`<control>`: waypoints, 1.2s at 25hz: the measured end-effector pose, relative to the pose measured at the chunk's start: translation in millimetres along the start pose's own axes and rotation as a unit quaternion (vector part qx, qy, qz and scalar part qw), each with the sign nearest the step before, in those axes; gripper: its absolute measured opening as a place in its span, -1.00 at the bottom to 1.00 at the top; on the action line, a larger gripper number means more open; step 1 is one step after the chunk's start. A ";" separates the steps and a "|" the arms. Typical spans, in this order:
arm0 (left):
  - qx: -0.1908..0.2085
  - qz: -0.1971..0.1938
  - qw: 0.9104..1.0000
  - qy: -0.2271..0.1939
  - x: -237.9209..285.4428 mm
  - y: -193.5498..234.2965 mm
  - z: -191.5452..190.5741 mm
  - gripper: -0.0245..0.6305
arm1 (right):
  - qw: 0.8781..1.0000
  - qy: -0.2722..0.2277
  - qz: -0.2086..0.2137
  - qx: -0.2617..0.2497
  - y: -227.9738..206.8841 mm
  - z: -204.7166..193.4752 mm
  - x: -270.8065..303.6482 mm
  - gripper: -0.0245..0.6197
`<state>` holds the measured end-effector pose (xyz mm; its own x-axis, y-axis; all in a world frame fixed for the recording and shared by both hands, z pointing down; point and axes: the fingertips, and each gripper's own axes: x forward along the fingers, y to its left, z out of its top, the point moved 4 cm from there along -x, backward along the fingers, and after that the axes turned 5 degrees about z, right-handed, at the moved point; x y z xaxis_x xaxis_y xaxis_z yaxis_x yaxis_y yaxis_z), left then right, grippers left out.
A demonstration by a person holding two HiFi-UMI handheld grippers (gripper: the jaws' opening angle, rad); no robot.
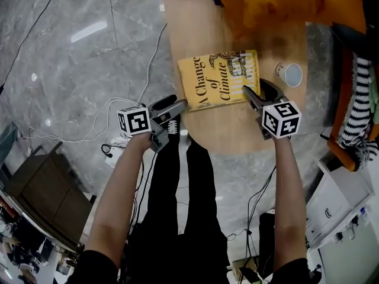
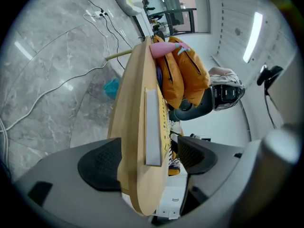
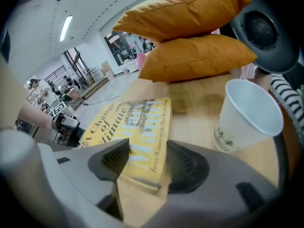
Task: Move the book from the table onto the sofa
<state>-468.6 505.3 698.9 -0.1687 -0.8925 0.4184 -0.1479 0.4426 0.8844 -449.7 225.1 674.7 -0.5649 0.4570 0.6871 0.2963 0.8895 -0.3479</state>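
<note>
A yellow book titled "A Change of Climate" lies flat on the wooden table near its front edge. My left gripper is open at the book's near left corner. In the left gripper view, the left gripper straddles the table's edge and the book's page edge, one jaw under the tabletop and one above the book, with a gap showing. My right gripper is open at the book's near right corner. In its own view, the right gripper has that corner of the book between its jaws.
A white paper cup stands just right of the book. Orange pillows lie on the table's far end. Cables trail over the grey marble floor on the left. A striped cloth hangs at the right.
</note>
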 end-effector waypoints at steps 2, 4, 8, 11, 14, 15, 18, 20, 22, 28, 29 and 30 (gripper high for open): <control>-0.026 -0.015 1.000 -0.005 -8.8 6.5 -6.6 0.18 | 1.000 -0.001 0.007 -0.006 15.6 -1.3 5.7 -0.16; -0.050 -0.023 0.998 -0.014 -22.4 14.7 -12.7 0.18 | 1.000 -0.003 0.015 -0.016 37.0 -3.2 13.2 -0.16; -0.070 -0.024 0.997 -0.013 -42.1 27.4 -22.4 0.17 | 0.998 0.014 0.040 -0.054 79.4 -11.0 28.1 -0.16; -0.089 -0.026 0.996 -0.006 -34.4 25.4 -25.2 0.16 | 0.997 0.020 0.049 -0.060 80.9 -12.7 28.0 -0.16; -0.105 -0.041 0.994 -0.003 -31.8 22.5 -25.0 0.02 | 0.997 0.022 0.053 -0.058 81.3 -14.8 29.0 -0.16; -0.101 -0.043 0.994 -0.002 -32.0 23.4 -23.7 -0.12 | 0.997 0.024 0.054 -0.057 81.8 -15.4 30.5 -0.16; -0.101 -0.042 0.994 0.002 -32.5 27.9 -23.3 -0.33 | 0.997 0.026 0.056 -0.052 81.3 -17.0 34.3 -0.16; -0.115 -0.050 0.992 0.004 -36.4 25.3 -26.8 -0.37 | 0.997 0.030 0.060 -0.044 83.0 -18.9 33.9 -0.16; -0.119 -0.066 0.991 0.010 -43.6 17.9 -30.1 -0.41 | 0.997 0.033 0.068 -0.033 87.2 -19.3 30.1 -0.16; -0.107 -0.132 0.985 0.029 -42.3 18.2 -31.8 -0.47 | 0.995 0.026 0.098 -0.012 83.0 -20.2 31.5 -0.16; -0.104 -0.137 0.985 0.031 -39.8 24.9 -32.7 -0.47 | 0.995 0.027 0.098 -0.012 81.6 -24.3 36.6 -0.16; -0.101 -0.145 0.984 0.032 -36.8 35.6 -35.3 -0.48 | 0.995 0.027 0.094 -0.015 80.8 -30.3 42.8 -0.16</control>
<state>-433.3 550.8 722.3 -0.0853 -0.9853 0.1482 0.0166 0.1473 0.9890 -426.6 316.4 695.3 -0.4558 0.6134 0.6450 0.4159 0.7874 -0.4549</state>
